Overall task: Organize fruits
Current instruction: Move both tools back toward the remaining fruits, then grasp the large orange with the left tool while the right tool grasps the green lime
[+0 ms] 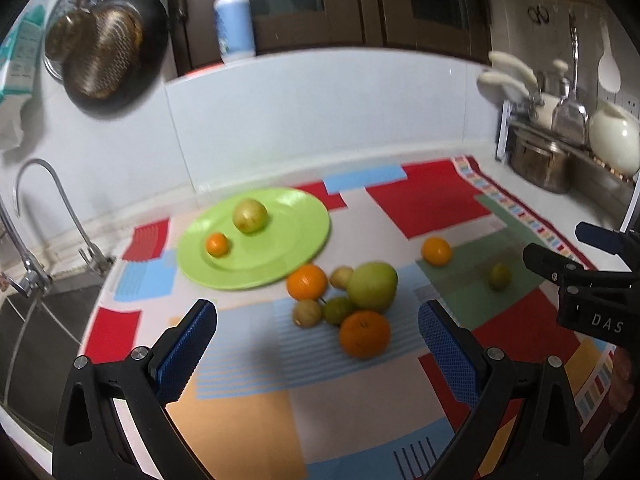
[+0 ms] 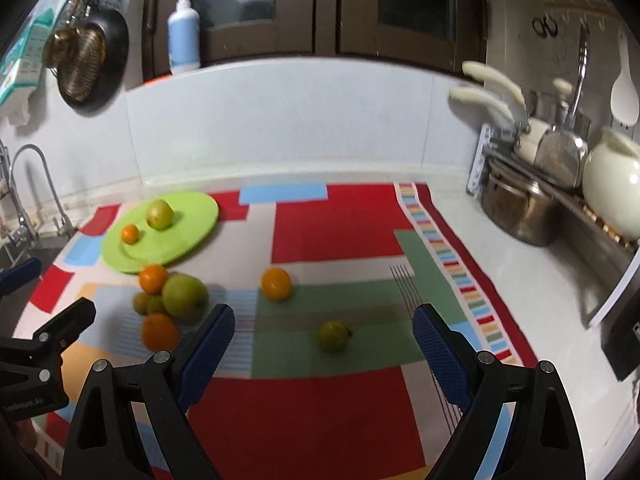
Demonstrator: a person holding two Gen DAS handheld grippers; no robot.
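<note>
Hovering wide-open, empty left tongs (image 1: 318,344) and right tongs (image 2: 324,344); loose round oranges (image 1: 364,339) await round lime-green plate (image 1: 280,260) at 11 o'clock.

White lettering on one gripper body

The letters "DAS" stand in white on the black plastic body of the right gripper (image 1: 576,250), seen at the right edge of the left wrist view; the word runs out of frame. A pale line of print on the black left gripper (image 2: 48,292) and the print on the teal-and-white carton (image 2: 24,60) are too blurred to read
</note>
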